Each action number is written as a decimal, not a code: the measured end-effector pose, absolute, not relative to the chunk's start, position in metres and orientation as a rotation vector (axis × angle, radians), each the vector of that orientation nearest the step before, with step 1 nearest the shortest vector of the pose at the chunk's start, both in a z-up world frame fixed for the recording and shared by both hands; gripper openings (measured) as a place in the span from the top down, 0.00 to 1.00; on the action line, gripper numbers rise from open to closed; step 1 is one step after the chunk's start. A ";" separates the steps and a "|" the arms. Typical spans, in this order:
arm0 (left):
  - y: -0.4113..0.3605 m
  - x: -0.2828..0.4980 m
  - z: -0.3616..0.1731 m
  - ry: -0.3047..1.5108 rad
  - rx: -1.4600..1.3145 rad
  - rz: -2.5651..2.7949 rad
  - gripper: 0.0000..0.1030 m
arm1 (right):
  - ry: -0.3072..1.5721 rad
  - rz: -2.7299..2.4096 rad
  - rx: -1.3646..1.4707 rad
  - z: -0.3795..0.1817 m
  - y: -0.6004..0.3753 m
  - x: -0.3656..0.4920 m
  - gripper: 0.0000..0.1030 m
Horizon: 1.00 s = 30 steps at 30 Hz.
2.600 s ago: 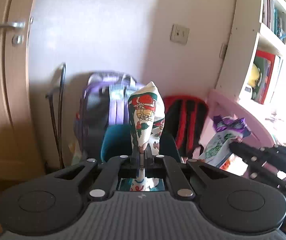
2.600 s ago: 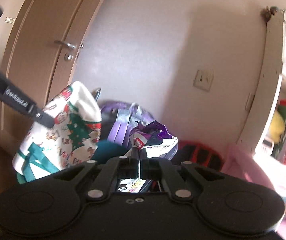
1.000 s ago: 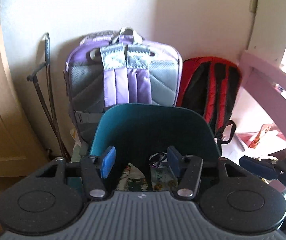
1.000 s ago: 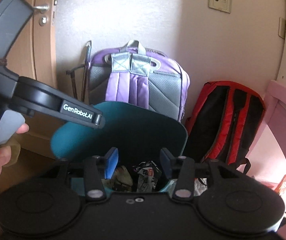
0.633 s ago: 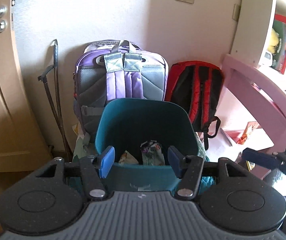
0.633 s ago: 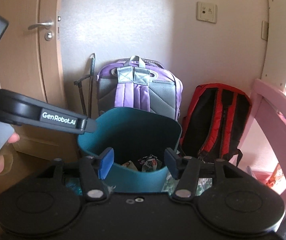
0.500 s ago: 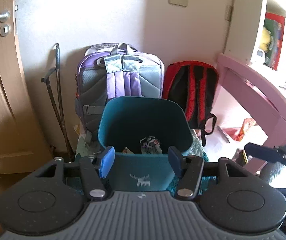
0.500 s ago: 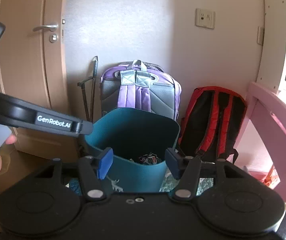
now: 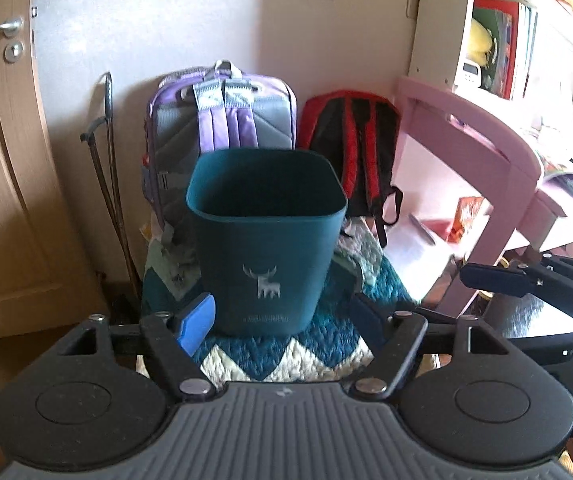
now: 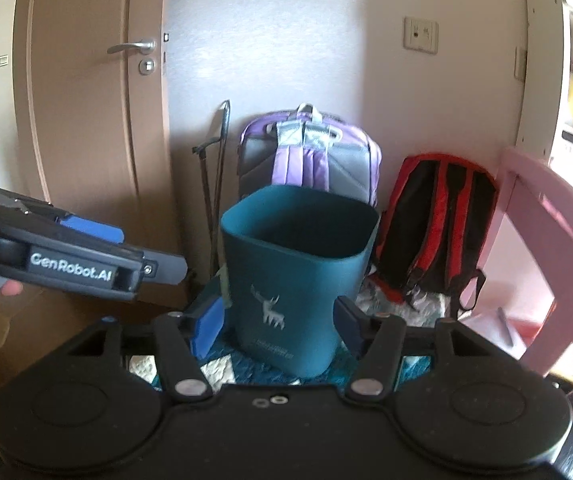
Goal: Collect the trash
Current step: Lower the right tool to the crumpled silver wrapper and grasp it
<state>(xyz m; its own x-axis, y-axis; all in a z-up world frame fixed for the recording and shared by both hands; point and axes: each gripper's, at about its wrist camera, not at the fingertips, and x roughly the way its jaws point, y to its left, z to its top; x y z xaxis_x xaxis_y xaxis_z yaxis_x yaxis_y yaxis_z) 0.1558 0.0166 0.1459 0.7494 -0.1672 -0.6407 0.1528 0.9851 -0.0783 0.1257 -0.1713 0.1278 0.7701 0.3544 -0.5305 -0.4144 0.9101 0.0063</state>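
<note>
Both our left gripper (image 9: pixel 282 318) and right gripper (image 10: pixel 274 326) were opening, empty, facing the bin (image 9: pixel 266 240) on the quilt's (image 9: pixel 286 356) middle; no trash showed.

L black hand-held gripper w/ blue pads (image 9: pixel 282 316) is angled downward, jaws opening, nothing between. R black hand-held gripper (image 10: pixel 276 326) likewise: jaws opening, nothing gripped.

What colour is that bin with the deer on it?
Dark teal bin, with a pale grey deer printed on its front; clearest in the left wrist view.
</note>
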 end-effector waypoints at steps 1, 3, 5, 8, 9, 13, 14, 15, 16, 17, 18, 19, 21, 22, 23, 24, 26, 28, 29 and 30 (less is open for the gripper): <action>0.016 0.151 0.142 0.703 -0.014 -0.173 0.25 | 0.555 0.421 -0.113 0.123 -0.171 0.123 0.41; 0.015 0.143 0.135 0.700 0.005 -0.167 0.25 | 0.570 0.428 -0.111 0.112 -0.171 0.117 0.40; 0.014 0.137 0.126 0.700 0.015 -0.162 0.22 | 0.591 0.441 -0.103 0.101 -0.172 0.113 0.40; 0.015 0.132 0.111 0.716 0.009 -0.172 0.19 | 0.618 0.449 -0.106 0.079 -0.171 0.108 0.39; 0.015 0.131 0.104 0.726 0.003 -0.172 0.18 | 0.625 0.449 -0.111 0.072 -0.170 0.106 0.39; 0.016 0.135 0.069 0.780 -0.004 -0.168 0.17 | 0.666 0.463 -0.115 0.037 -0.169 0.104 0.38; 0.016 0.138 0.058 0.797 -0.001 -0.165 0.17 | 0.679 0.472 -0.113 0.027 -0.168 0.104 0.38; 0.016 0.141 0.047 0.812 0.003 -0.162 0.16 | 0.692 0.481 -0.114 0.017 -0.168 0.106 0.38; 0.017 0.144 0.035 0.826 0.008 -0.158 0.16 | 0.707 0.486 -0.119 0.005 -0.167 0.107 0.38; 0.017 0.148 0.022 0.844 0.009 -0.150 0.14 | 0.722 0.494 -0.129 -0.008 -0.165 0.109 0.38; 0.019 0.152 0.008 0.864 0.004 -0.143 0.10 | 0.735 0.501 -0.142 -0.021 -0.163 0.110 0.38; 0.021 0.157 -0.007 0.886 -0.006 -0.135 0.08 | 0.750 0.503 -0.154 -0.034 -0.161 0.113 0.38; 0.025 0.167 -0.038 0.932 -0.031 -0.115 0.06 | 0.800 0.511 -0.170 -0.065 -0.157 0.121 0.38; 0.027 0.174 -0.054 0.964 -0.042 -0.106 0.06 | 0.828 0.512 -0.175 -0.080 -0.155 0.126 0.38; 0.029 0.181 -0.072 1.000 -0.057 -0.096 0.06 | 0.860 0.510 -0.177 -0.097 -0.154 0.131 0.38; 0.030 0.189 -0.090 1.032 -0.073 -0.087 0.06 | 0.889 0.514 -0.174 -0.112 -0.153 0.135 0.38; 0.034 0.204 -0.127 1.097 -0.098 -0.056 0.06 | 0.952 0.514 -0.162 -0.144 -0.150 0.145 0.38; 0.035 0.217 -0.162 1.152 -0.115 -0.032 0.06 | 1.009 0.509 -0.146 -0.177 -0.149 0.155 0.38; 0.035 0.224 -0.178 1.180 -0.118 -0.025 0.06 | 1.036 0.504 -0.140 -0.193 -0.148 0.160 0.38; 0.035 0.231 -0.195 1.209 -0.123 -0.022 0.06 | 1.063 0.498 -0.137 -0.211 -0.146 0.165 0.38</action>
<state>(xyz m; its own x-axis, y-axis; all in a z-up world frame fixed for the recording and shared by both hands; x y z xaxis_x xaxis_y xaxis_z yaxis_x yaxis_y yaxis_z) 0.2305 0.0348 -0.1952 0.3546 -0.0824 -0.9314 -0.0488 0.9931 -0.1064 0.1649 -0.1465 -0.2106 0.3875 0.3251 -0.8626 -0.4544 0.8816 0.1281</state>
